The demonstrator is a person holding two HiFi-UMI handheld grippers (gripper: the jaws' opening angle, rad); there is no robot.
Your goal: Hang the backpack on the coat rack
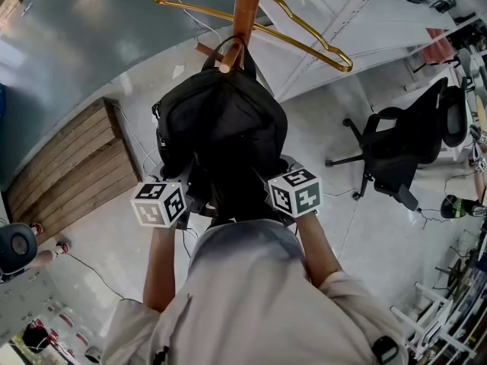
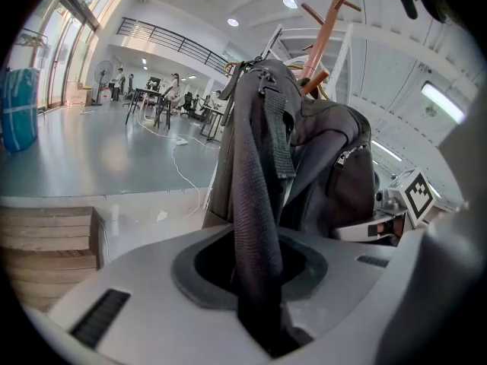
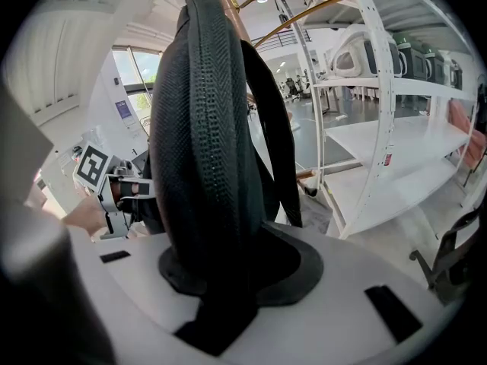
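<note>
A black backpack [image 1: 221,128] hangs in front of me, its top handle [image 1: 230,52] looped over a peg of the wooden coat rack [image 1: 247,6]. My left gripper [image 1: 194,187] is shut on a thin grey-black strap [image 2: 255,226] that runs up to the bag [image 2: 335,166]. On the other side, my right gripper [image 1: 266,182] is shut on a thick padded shoulder strap [image 3: 202,158]. In the head view both sets of fingertips are hidden against the bag's lower part. The left gripper view shows the coat rack's pegs [image 2: 323,29] above the bag.
A gold wire hanger [image 1: 304,36] hangs on the rack above the bag. A wooden platform [image 1: 72,166] lies on the floor to the left and a black office chair [image 1: 403,150] stands to the right. White shelving [image 3: 380,128] is close on the right. Cables trail over the floor.
</note>
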